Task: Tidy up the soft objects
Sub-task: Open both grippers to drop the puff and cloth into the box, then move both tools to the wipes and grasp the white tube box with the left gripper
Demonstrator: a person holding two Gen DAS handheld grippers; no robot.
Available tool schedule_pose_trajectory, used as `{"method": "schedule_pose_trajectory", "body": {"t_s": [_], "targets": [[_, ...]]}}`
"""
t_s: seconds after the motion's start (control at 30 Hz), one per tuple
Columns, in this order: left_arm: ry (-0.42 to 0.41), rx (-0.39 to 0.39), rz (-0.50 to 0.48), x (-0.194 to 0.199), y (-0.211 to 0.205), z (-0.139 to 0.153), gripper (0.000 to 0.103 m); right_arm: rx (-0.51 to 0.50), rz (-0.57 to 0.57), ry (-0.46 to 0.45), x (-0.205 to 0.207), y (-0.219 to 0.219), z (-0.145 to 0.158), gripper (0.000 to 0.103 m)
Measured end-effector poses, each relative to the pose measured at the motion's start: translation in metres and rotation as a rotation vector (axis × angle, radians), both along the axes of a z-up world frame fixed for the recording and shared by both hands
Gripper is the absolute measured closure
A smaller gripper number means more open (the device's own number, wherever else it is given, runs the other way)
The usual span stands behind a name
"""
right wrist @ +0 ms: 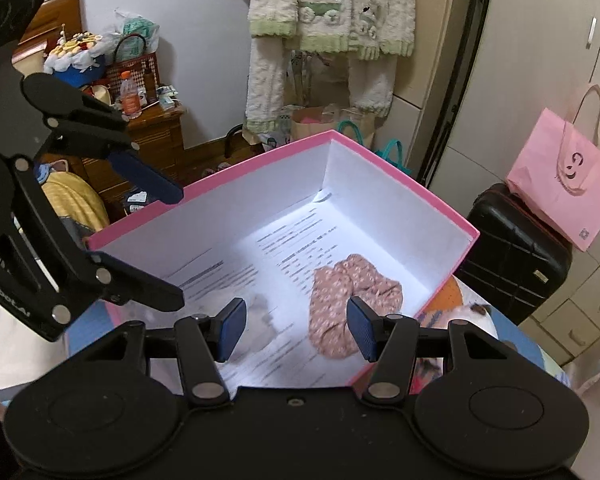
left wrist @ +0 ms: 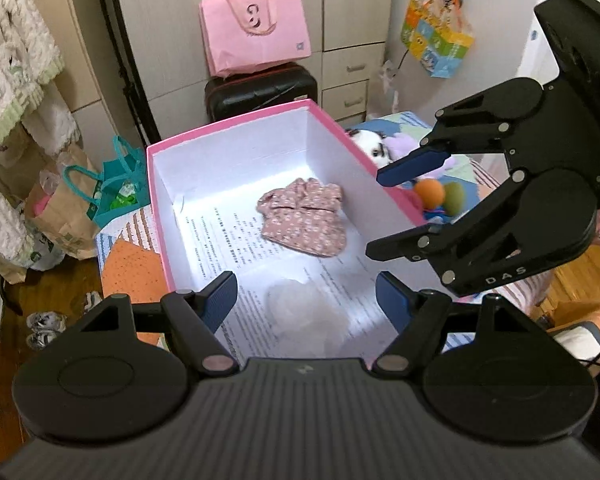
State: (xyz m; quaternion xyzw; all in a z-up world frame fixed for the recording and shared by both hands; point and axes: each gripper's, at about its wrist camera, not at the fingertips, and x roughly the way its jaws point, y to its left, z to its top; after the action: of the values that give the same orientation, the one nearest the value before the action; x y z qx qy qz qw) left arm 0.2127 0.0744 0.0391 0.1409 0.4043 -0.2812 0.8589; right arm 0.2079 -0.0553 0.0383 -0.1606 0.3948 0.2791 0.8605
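A pink box [left wrist: 332, 116] with a white inside stands open on the bed. In it lie a small pink floral garment [left wrist: 304, 222] and a pale fluffy object [left wrist: 306, 312] nearer me. My left gripper [left wrist: 306, 300] is open and empty above the box's near end. My right gripper [left wrist: 380, 212] is open and empty over the box's right wall. In the right wrist view the box [right wrist: 432, 196] holds the garment [right wrist: 352, 300] and the pale object [right wrist: 262, 316]; my right gripper [right wrist: 296, 328] is open above them and my left gripper [right wrist: 172, 248] is open at the left.
Plush toys lie right of the box: a black-and-white one [left wrist: 370, 142], a purple one [left wrist: 400, 146], orange and green balls [left wrist: 440, 196]. A black suitcase [left wrist: 260, 88] with a pink bag [left wrist: 256, 30] stands behind. Paper bags [left wrist: 80, 208] stand on the floor at left.
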Motion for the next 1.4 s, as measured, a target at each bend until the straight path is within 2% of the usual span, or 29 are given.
{"method": "schedule_pose_trajectory", "body": {"t_s": [0.47,0.9,1.13,1.27,1.4], "targets": [[-0.094,0.017,-0.050,-0.078,-0.017,0.023,0.019,-0.041,0.017,-0.114,-0.084,-0.004,0.031,0.041],[-0.154,0.059,-0.143,-0.137,-0.051,0.021,0.016,-0.029,0.014,-0.166,-0.139,-0.033,0.033,0.040],[-0.207,0.082,-0.231,-0.159,-0.083,0.017,0.016,-0.040,-0.045,-0.216,-0.179,-0.079,0.030,0.040],[-0.196,0.042,-0.294,-0.160,-0.098,0.009,0.016,-0.037,-0.112,-0.243,-0.201,-0.103,0.019,0.038],[-0.188,0.000,-0.302,-0.155,-0.113,-0.004,0.016,-0.006,-0.180,-0.221,-0.208,-0.126,0.001,0.036]]}}
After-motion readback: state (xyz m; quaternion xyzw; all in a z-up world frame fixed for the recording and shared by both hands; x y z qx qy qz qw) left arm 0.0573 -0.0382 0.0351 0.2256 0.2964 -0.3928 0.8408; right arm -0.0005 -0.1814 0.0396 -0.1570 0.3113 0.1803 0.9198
